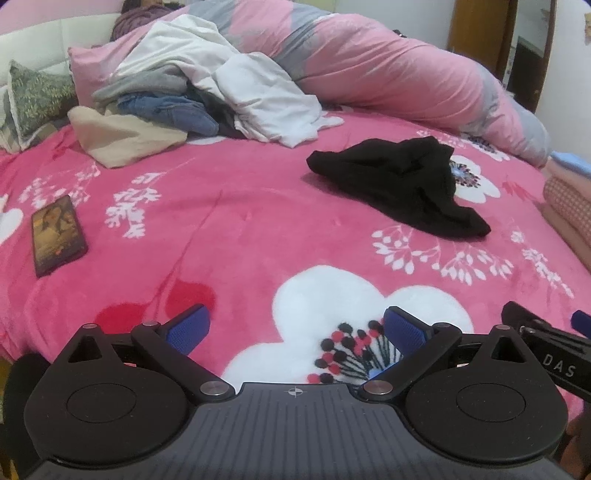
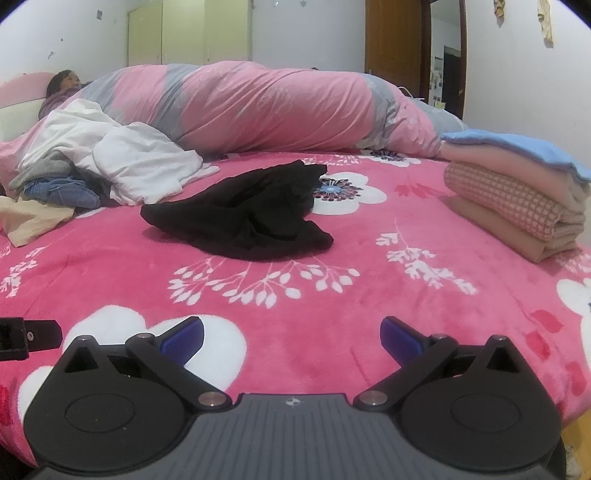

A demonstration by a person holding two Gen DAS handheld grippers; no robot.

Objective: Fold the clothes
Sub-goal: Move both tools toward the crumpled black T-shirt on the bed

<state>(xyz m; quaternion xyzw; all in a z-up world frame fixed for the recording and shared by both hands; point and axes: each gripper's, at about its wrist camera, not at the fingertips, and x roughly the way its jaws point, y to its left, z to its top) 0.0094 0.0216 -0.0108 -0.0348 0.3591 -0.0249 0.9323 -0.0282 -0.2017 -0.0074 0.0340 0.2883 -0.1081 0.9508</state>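
Both grippers — left (image 1: 295,328), right (image 2: 291,332) — hover level, jaws apart, empty, facing black garment (image 1: 402,184).

Pink floral blanket (image 2: 295,354) covering the bed, pink-grey duvet (image 2: 258,107) lying bunched along the far side, white walls (image 2: 517,74) showing marks, wooden door (image 2: 395,51) standing at back, pale green wardrobe (image 2: 184,33) sitting left.

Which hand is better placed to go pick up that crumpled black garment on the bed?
Probably the right. The black garment lies nearly straight ahead of the right tongs, which stand open and empty. From the left tongs, also open, it sits off to the right and farther across the pink blanket.
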